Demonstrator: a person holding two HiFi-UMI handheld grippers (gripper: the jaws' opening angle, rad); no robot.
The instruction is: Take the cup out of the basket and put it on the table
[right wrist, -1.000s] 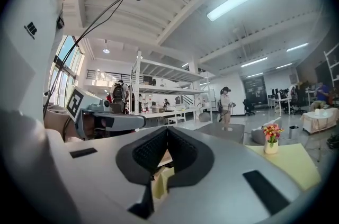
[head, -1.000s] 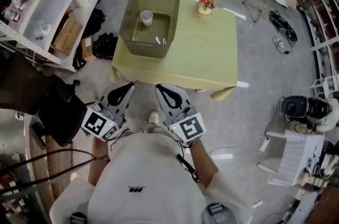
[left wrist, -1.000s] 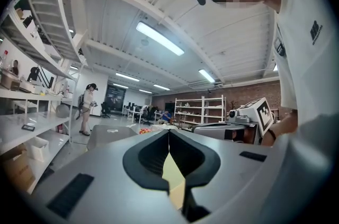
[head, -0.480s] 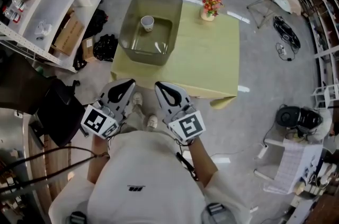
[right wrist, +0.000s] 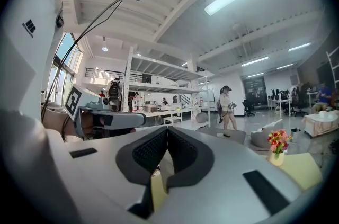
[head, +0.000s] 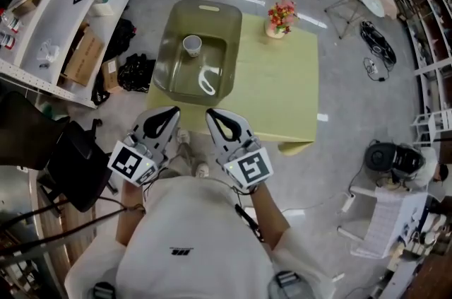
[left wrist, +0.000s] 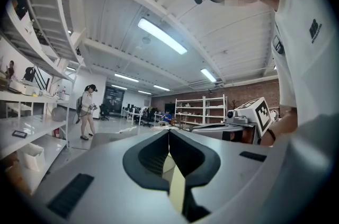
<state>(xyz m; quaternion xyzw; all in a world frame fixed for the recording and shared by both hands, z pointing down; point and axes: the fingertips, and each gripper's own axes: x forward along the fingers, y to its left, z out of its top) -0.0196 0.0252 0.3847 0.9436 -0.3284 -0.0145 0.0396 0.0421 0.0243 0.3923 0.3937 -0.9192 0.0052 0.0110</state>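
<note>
nearest the body, the left gripper and the right gripper hung side by side at chest height, short of the table's near edge. each gripper's own view showed its jaws pressed together with nothing between them, so both were clenched and empty. the reach for the cup had not begun.

beyond them lay the table, with a wide bare stretch on its right half. the basket, a deep translucent tub, stood on the left part of it, and the cup stood upright inside, mouth up, toward the far left of the tub's floor. it touched no wall that could be made out. a flower pot stood at the far right corner, well apart from the basket.

the step in hand looked to be the approach. to do it well:

- the left gripper was on the basket's side, so it seemed the natural one to send.
- the jaws needed spreading before they passed the rim, not down inside the tub.
- the tub's walls looked tall, so a straight drop from above would likely clear them better than a slanted reach.
- one jaw inside the cup's mouth and one outside would probably hold best.
- the cup looked light and thin, so a gentle squeeze seemed enough.
- the bare right half of the table, short of the flower pot, offered the safest landing.
</note>
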